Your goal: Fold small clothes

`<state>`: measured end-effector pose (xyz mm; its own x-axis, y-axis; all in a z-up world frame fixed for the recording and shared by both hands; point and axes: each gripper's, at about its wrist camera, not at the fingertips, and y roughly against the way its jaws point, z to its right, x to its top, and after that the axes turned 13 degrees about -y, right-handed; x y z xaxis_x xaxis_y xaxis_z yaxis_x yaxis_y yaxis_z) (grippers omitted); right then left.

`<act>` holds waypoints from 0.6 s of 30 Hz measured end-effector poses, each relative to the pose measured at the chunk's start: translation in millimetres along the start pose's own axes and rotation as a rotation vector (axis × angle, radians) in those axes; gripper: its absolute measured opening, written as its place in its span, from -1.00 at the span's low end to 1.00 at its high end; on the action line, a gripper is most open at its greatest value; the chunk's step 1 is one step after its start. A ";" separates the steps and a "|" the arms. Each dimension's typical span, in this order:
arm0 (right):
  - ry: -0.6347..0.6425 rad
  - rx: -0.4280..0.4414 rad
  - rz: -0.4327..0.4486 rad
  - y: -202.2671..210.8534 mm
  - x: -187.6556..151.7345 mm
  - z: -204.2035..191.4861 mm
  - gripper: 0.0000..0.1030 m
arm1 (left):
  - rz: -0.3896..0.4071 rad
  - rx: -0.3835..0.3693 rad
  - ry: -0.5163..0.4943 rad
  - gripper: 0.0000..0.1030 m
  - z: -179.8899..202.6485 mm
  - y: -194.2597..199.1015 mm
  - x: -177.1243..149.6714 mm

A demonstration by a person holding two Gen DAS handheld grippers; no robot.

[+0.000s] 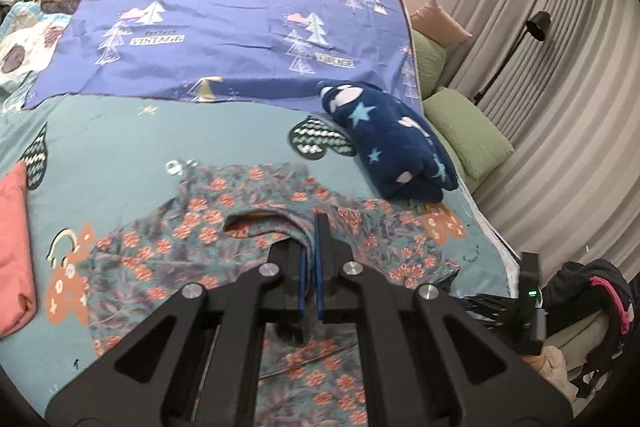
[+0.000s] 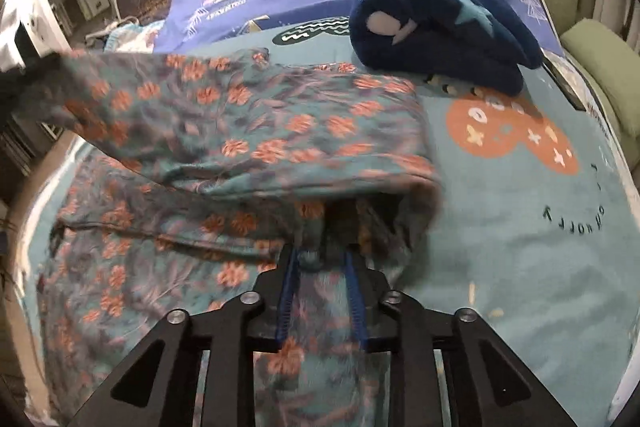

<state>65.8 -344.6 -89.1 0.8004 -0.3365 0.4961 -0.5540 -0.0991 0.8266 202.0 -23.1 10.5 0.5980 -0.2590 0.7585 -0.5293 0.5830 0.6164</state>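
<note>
A teal floral garment with orange flowers [image 1: 224, 227] lies spread on the teal bed sheet [image 1: 120, 155]. My left gripper [image 1: 311, 227] is shut on a fold of this garment near its neckline. In the right wrist view the same floral garment [image 2: 248, 123] is lifted, and a folded layer hangs over the part still lying on the bed. My right gripper [image 2: 322, 259] is shut on a bunch of its cloth, and the fingertips are hidden under the fabric.
A folded dark blue fleece with stars [image 1: 396, 143] [image 2: 436, 27] lies at the right of the bed. A purple tree-print sheet [image 1: 224, 15] covers the far side. A pink cloth [image 1: 14, 247] lies at the left. Green pillows [image 1: 468, 131] and grey curtains [image 1: 560, 107] stand at the right.
</note>
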 end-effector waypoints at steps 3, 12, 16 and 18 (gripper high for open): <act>0.008 0.012 0.010 11.2 -8.5 0.3 -0.40 | -0.016 0.022 0.011 -0.92 -11.7 2.7 -5.8; -0.002 -0.001 0.028 18.4 -14.3 0.9 -0.24 | -0.001 0.078 0.046 -0.92 -41.9 23.7 -11.2; -0.004 -0.043 0.035 12.6 -13.3 -1.9 -0.24 | -0.001 0.106 0.071 -0.92 -59.7 32.8 -18.6; 0.001 -0.065 0.042 10.9 -13.8 -3.4 -0.24 | -0.008 0.108 0.087 -0.92 -67.1 34.3 -24.7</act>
<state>49.5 -337.9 -86.1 0.7769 -0.3379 0.5313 -0.5713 -0.0234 0.8204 209.5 55.0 -1.3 0.6499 -0.1930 0.7351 -0.5833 0.4935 0.6452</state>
